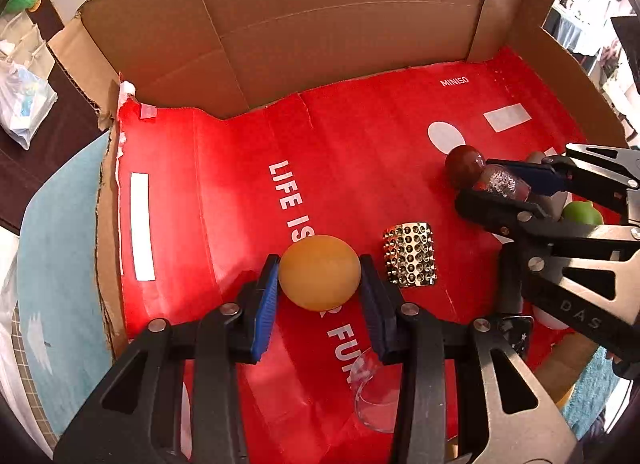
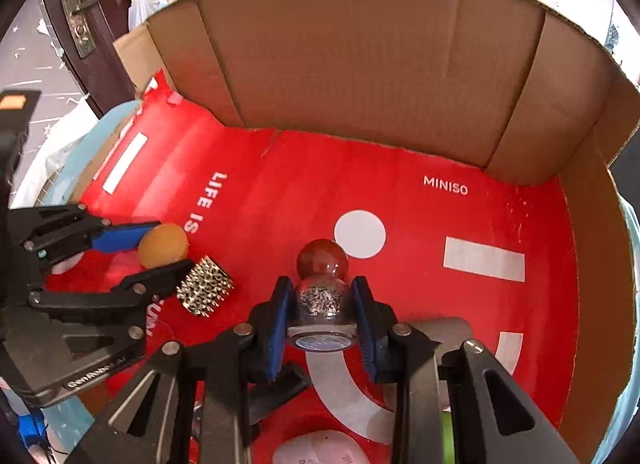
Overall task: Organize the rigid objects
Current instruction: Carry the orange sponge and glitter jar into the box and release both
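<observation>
Left gripper (image 1: 320, 276) clamps an orange ball (image 1: 319, 272) near the box's (image 1: 320, 23) left edge. Right gripper (image 2: 320, 300) clamps a glitter bottle (image 2: 320, 300), pointing steeply down. Red floor print: "LIFE IS", "MINISO".

— Where's the left claw (image 1: 320, 276)?
— Pitched steeply down over the red box floor (image 1: 360, 135), blue pads clamped on an orange ball (image 1: 319, 272).
— And the right claw (image 2: 320, 300)?
— Beside it, equally steep — jaws closed on a glitter bottle (image 2: 320, 300).
</observation>
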{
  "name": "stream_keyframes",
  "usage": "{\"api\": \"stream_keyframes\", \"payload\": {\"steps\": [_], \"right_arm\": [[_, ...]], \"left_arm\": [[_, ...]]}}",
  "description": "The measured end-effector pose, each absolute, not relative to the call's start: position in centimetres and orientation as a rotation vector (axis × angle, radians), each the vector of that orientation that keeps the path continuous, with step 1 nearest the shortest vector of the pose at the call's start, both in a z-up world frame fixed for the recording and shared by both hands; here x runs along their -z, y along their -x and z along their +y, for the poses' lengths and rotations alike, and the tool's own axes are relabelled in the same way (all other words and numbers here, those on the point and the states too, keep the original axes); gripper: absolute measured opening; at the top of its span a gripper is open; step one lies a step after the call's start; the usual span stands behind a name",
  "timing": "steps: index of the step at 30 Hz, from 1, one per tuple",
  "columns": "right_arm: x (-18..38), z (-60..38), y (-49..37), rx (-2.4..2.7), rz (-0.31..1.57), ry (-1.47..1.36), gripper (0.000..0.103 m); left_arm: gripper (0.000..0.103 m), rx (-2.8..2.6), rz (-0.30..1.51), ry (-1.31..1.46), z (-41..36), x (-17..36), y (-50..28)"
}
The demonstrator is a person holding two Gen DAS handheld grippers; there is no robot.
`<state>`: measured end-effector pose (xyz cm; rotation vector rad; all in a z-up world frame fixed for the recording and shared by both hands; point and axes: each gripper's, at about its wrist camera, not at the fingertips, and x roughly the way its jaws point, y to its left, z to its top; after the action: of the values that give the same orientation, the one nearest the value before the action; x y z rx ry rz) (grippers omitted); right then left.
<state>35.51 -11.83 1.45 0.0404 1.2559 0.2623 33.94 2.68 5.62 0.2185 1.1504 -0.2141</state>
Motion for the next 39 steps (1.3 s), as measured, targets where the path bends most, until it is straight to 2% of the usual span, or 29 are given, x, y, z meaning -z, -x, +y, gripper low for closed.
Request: {"api": "stream_keyframes", "payload": {"steps": [24, 25, 28, 35, 39], "right_arm": [[-0.6, -11.8, -35.9, -0.267, 1.278, -0.049, 0.033], [-0.6, -11.8, -35.9, -0.266, 1.278, -0.047, 0.033], [-0.7, -11.8, -35.8, -0.266, 1.278, -0.047, 0.033], [-0.8, -12.2, -35.7, -0.262, 1.280, -0.060, 0.034], [-0.8, -12.2, -35.6, -0.258, 1.279, -0.057, 0.039]], "left_arm": [[0.037, 0.227, 1.156, -0.186, 4.7, -5.4, -35.2], [0.038, 0.226, 1.155, -0.182, 4.6, -5.5, -35.1], [0.051, 0.223, 1.142, -0.168, 4.8, -5.9, -35.0], [0.052, 0.228, 1.124, -0.162, 4.8, -6.8, -34.9], [0.053, 0.222, 1.120, -0.163, 4.8, -7.2, -34.6]]}}
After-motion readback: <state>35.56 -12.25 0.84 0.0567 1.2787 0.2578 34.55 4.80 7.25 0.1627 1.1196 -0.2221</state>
